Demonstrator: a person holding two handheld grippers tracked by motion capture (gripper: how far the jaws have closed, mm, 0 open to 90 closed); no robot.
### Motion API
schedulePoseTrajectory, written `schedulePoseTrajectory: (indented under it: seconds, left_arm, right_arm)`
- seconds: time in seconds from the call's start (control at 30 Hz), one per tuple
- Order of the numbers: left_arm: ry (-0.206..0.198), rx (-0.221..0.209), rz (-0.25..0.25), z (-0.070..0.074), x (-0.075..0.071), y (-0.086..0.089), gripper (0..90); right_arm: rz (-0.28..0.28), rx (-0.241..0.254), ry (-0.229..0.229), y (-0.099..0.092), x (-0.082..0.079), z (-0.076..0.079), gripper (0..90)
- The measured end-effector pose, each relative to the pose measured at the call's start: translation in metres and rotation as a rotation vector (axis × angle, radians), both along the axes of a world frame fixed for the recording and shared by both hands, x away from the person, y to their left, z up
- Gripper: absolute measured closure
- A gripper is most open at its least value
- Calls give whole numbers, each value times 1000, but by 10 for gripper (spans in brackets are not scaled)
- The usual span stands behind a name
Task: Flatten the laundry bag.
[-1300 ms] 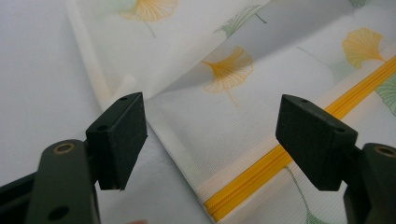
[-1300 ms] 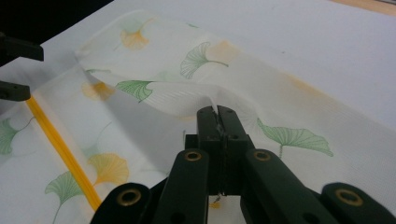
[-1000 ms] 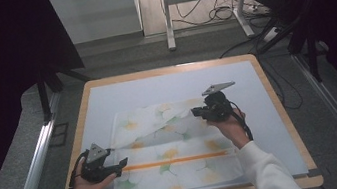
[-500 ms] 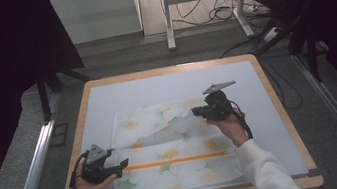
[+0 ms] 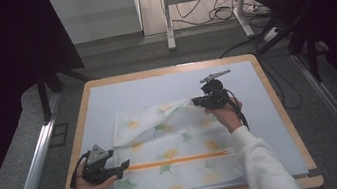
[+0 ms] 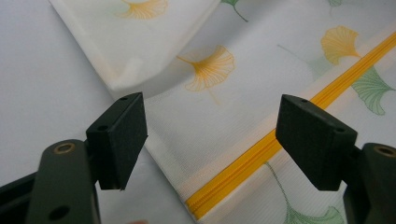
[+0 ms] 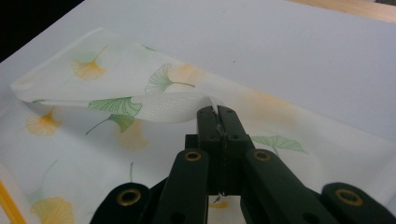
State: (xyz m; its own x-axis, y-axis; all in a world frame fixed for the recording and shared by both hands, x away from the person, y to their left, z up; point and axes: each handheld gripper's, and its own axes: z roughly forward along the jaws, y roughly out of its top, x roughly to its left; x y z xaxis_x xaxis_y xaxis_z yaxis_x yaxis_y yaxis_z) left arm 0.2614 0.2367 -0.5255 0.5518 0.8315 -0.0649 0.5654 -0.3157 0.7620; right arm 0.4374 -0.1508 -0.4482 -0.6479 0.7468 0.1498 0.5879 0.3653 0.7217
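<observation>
A white cloth cover (image 5: pixel 184 142) printed with ginkgo leaves lies on the white mat, an orange zipper (image 5: pixel 191 158) running along its near part. My right gripper (image 5: pixel 197 102) is shut on the cover's far edge and holds a folded-over flap (image 5: pixel 153 122) just off the mat. In the right gripper view the jaws (image 7: pixel 217 116) pinch the thin edge of that flap (image 7: pixel 154 106). My left gripper (image 5: pixel 124 166) stands open at the cover's near left edge. In the left gripper view its pads (image 6: pixel 123 135) straddle the zipper's end (image 6: pixel 233 172) without touching it.
The white mat (image 5: pixel 145 90) sits in a wooden-rimmed table (image 5: pixel 281 108). Metal rails (image 5: pixel 34 170) run along both sides. Beyond the table stand a metal frame (image 5: pixel 168 18) and floor cables (image 5: pixel 220 13). Bare mat lies beyond and to the right of the cover.
My right gripper has moved a little to the right and away, drawing the flap with it. The left gripper has stayed where it was, still open.
</observation>
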Motion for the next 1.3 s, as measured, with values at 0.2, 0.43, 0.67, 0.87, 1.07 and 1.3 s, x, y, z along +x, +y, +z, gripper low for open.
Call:
schedulePoseTrajectory:
  seconds: [0.2, 0.43, 0.67, 0.87, 1.07, 1.3]
  left_arm:
    - [6, 2, -5, 0, 0, -1, 246]
    - [6, 0, -1, -1, 1, -1, 246]
    - [7, 1, -1, -1, 1, 0, 246]
    - [9, 3, 1, -1, 1, 0, 246]
    - [9, 3, 7, -2, 1, 2, 247]
    - [3, -1, 9, -1, 1, 2, 248]
  right_arm:
    - [-30, -9, -1, -3, 11, 3, 891]
    - [-50, -18, -2, -4, 22, 4, 891]
    - [-92, -3, 19, -10, 33, -5, 891]
    - [-114, 6, 22, -14, 41, -11, 890]
    - [-148, 13, 16, -16, 48, -19, 890]
    - [-165, 22, 15, -19, 56, -26, 890]
